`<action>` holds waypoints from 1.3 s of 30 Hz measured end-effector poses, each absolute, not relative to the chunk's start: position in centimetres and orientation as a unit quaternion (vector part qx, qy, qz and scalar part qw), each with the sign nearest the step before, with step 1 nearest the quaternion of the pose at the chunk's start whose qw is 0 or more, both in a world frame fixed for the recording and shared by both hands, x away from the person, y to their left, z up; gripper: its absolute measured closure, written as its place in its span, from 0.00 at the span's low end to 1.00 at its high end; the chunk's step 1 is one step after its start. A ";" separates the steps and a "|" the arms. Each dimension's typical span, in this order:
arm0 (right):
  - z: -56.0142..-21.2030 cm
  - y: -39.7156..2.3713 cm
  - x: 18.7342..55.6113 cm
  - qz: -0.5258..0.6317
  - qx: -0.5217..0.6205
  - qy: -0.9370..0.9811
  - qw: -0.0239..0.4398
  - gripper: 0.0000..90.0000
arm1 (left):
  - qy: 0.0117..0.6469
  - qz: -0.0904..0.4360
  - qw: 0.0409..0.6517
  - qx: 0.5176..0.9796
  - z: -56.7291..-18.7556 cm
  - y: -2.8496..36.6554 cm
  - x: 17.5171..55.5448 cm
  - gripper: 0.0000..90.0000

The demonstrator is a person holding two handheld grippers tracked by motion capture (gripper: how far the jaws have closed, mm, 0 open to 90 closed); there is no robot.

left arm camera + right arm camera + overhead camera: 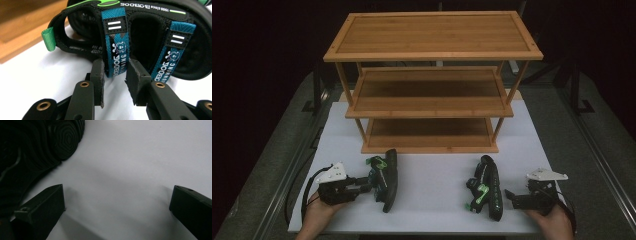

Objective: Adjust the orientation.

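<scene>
Two black sandals with teal straps and green tabs lie on their sides on the white board. The left sandal has its straps facing my left gripper. In the left gripper view the near teal strap stands between the pads, which touch both its edges, so my left gripper is shut on it. The right sandal shows its ribbed sole to my right gripper. That right gripper is open wide, just beside the sole, with only white board between its jaws.
A three-tier bamboo shelf rack stands at the back of the board, its shelves bare. Its bottom shelf edge lies close behind the left sandal. Grey matting and metal rails flank the board on both sides.
</scene>
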State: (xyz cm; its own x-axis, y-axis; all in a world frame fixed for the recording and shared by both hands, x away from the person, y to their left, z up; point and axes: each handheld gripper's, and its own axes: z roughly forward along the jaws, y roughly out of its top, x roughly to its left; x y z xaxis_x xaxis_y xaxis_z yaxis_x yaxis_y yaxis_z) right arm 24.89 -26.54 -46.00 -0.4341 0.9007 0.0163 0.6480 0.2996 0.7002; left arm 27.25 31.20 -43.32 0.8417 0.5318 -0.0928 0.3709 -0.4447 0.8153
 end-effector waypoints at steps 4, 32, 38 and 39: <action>-46.0 -26.5 24.9 0.324 0.495 0.782 0.195 0.00 | 0.251 0.093 0.454 0.850 -42.6 30.5 27.5 0.76; -46.0 -26.5 24.9 0.324 0.495 0.782 0.195 0.00 | 0.154 0.124 0.407 0.892 -39.3 23.4 28.7 0.78; -46.0 -26.5 24.9 0.324 0.495 0.782 0.195 0.00 | 0.146 0.130 0.403 0.894 -39.2 22.2 28.8 0.77; -46.0 -26.5 24.9 0.324 0.495 0.782 0.195 0.00 | 0.146 0.130 0.403 0.894 -39.2 22.2 28.8 0.77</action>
State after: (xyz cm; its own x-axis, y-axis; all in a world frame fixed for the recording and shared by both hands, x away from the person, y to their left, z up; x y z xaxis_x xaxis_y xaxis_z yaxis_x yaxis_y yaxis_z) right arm 24.87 -26.54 -46.00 -0.4343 0.9006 0.0161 0.6479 0.2999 0.7002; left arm 28.84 22.20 -39.18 0.9236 0.3656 0.1153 0.1558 -0.6328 0.7584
